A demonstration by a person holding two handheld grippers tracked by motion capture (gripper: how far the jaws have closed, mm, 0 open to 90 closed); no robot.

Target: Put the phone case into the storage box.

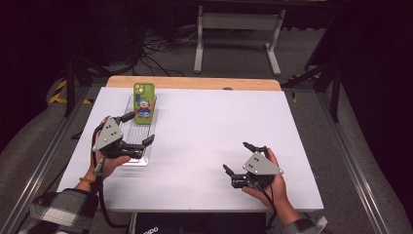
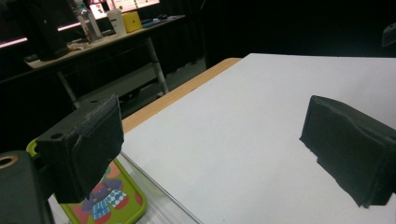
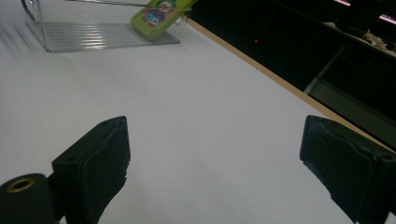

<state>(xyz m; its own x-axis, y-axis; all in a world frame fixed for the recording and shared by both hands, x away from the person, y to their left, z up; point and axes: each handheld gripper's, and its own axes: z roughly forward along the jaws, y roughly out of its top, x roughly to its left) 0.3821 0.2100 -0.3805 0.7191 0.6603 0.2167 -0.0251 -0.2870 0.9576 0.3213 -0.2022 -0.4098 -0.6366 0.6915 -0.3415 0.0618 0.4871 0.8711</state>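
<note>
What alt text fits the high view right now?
A green phone case leans in a clear plastic tray at the white table's left. The open left gripper hovers over the tray; the open right gripper rests near the right.

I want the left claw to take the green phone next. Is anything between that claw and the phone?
Nothing visible blocks it. The left claw hangs open over the near part of the clear tray, and the green phone leans at the tray's far end, just beyond the claw's tips.
</note>
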